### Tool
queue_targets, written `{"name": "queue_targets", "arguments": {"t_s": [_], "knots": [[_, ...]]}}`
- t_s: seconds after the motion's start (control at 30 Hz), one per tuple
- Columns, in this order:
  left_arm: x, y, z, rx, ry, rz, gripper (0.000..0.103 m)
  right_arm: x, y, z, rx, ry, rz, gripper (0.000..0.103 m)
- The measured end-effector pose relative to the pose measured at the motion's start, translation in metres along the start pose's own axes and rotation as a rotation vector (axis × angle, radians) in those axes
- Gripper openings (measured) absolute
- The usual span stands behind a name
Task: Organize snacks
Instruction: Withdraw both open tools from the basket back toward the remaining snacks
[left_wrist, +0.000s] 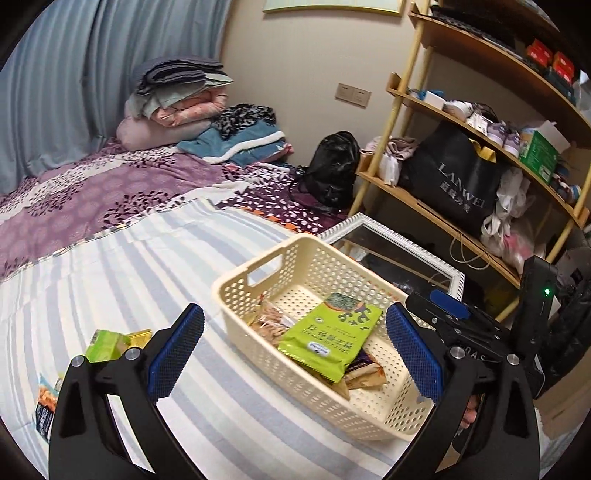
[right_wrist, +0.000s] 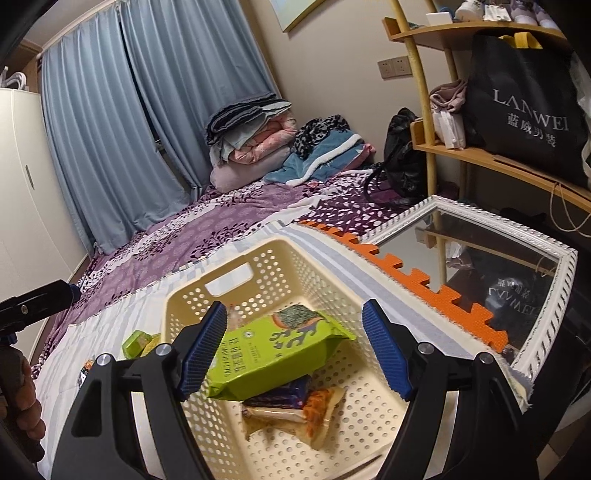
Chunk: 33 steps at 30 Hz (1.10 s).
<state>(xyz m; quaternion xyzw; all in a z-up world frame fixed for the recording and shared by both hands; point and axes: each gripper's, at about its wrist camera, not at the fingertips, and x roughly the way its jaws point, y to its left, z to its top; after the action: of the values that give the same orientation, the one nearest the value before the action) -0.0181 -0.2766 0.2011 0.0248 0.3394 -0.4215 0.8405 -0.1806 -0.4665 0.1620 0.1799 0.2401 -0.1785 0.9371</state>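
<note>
Meanwhile, Snacks Half-Gathered in the Basket

Both grippers were held with their jaws spread wide and nothing between the pads. The left gripper (left_wrist: 295, 347) was poised over the near edge of the cream basket (left_wrist: 236, 291), which stood on the striped sheet (left_wrist: 147, 258). The right gripper (right_wrist: 295, 350) was held above the basket's inside, its left pad just beside a green pack (right_wrist: 266, 358), though contact could not be told. That pack was seen lying tilted on top of other snacks: a dark blue wrapper (right_wrist: 280, 397) and an orange-and-clear packet (right_wrist: 314, 413). A clear bag of biscuits (left_wrist: 269, 317) lay beside them at the left wall. Outside the basket, on the sheet, a small green box (left_wrist: 107, 345) and another packet (left_wrist: 46, 402) were left lying, well apart from it. A framed mirror (right_wrist: 554, 258) lay beyond the basket.
</note>
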Motion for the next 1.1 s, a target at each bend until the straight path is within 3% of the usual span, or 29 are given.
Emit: {"name": "queue_targets", "arguments": {"t_s": [0.17,0.5,1.0,1.1], "knots": [[-0.014,0.016,-0.004,-0.026,-0.013,0.032,0.100,0.005,0.022,-0.004,-0.033,0.012,0.042,0.076],[-0.051,0.060,-0.020,-0.095,-0.037,0.124,0.100,0.015,0.032,-0.001,-0.033,-0.049,0.019,0.080],[-0.122,0.161,-0.075,-0.279,-0.060,0.349,0.100,0.045,0.060,0.012,-0.105,-0.040,-0.019,0.080],[-0.133,0.176,-0.089,-0.285,-0.050,0.410,0.100,0.040,0.071,0.009,-0.122,-0.046,-0.021,0.085]]}}
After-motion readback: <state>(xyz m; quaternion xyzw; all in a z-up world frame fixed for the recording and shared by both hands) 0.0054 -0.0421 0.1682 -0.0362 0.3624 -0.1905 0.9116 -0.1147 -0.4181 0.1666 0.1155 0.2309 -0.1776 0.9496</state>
